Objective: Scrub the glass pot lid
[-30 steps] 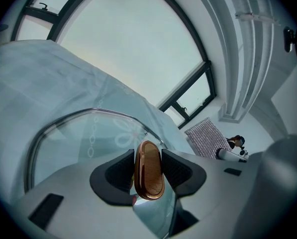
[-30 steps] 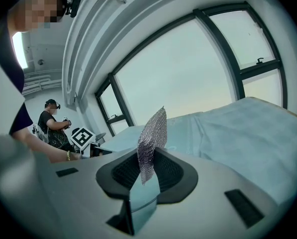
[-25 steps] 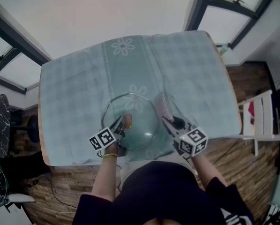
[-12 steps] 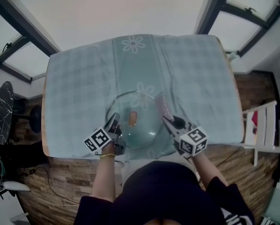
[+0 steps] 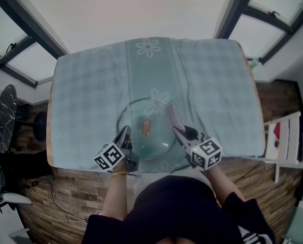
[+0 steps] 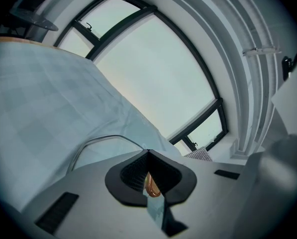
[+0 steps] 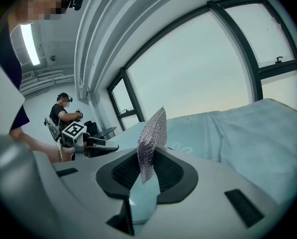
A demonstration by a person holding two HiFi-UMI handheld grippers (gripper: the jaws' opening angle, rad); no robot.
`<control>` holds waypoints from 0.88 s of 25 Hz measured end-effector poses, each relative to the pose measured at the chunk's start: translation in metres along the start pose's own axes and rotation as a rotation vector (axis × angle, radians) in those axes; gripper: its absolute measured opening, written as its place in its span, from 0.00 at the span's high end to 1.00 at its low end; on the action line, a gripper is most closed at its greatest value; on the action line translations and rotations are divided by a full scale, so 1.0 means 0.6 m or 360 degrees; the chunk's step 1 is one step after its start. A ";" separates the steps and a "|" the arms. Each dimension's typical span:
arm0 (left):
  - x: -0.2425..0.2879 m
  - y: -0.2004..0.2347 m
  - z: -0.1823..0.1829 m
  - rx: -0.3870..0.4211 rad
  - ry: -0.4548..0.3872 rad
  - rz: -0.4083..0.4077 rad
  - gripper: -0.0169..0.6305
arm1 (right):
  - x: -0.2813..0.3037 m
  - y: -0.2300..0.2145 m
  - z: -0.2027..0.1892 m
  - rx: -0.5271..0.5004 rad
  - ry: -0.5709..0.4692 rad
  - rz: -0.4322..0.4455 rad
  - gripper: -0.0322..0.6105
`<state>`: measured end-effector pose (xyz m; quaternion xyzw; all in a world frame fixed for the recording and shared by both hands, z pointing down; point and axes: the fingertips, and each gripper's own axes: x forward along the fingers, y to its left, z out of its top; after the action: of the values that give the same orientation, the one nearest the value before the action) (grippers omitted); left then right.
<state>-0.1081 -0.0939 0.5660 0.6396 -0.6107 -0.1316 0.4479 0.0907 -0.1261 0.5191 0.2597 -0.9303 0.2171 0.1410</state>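
Note:
The glass pot lid [image 5: 154, 139] lies on the checked tablecloth, its brown knob [image 5: 146, 126] in the middle. My left gripper [image 5: 126, 134] sits at the lid's near left rim with its jaws shut. In the left gripper view the rim's arc [image 6: 106, 139] runs into the closed jaws [image 6: 148, 156], and the knob [image 6: 151, 184] shows in the slot. My right gripper [image 5: 175, 129] is shut on a silver mesh scrubber [image 5: 172, 115], which stands up over the lid's right edge. The scrubber [image 7: 152, 133] sticks out of the right gripper [image 7: 150, 156].
The pale blue tablecloth [image 5: 90, 85] covers the wooden table down to its front edge [image 5: 85, 171]. A white chair [image 5: 285, 139] stands at the right and a dark round table [image 5: 3, 123] at the left. Another person [image 7: 63, 114] sits far off by the window.
My left gripper has drawn back from beside the knob to the lid's near left rim. The right gripper with the scrubber has shifted slightly left.

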 end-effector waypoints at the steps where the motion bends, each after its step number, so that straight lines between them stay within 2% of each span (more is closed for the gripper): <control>1: -0.003 0.003 -0.002 0.0015 0.0001 0.0017 0.97 | -0.001 0.002 -0.002 0.0001 0.0001 -0.0001 0.83; 10: -0.040 -0.014 -0.032 0.0158 0.0078 0.0014 0.97 | -0.007 0.028 -0.014 0.0041 -0.0042 -0.0069 0.83; 22: -0.141 -0.006 -0.058 0.0212 0.0147 -0.0020 0.97 | -0.041 0.143 -0.049 0.0056 -0.0066 -0.0117 0.83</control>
<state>-0.0997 -0.0039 0.5507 0.6772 -0.5928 -0.0641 0.4312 0.0686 -0.0356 0.5071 0.3007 -0.9189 0.2228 0.1251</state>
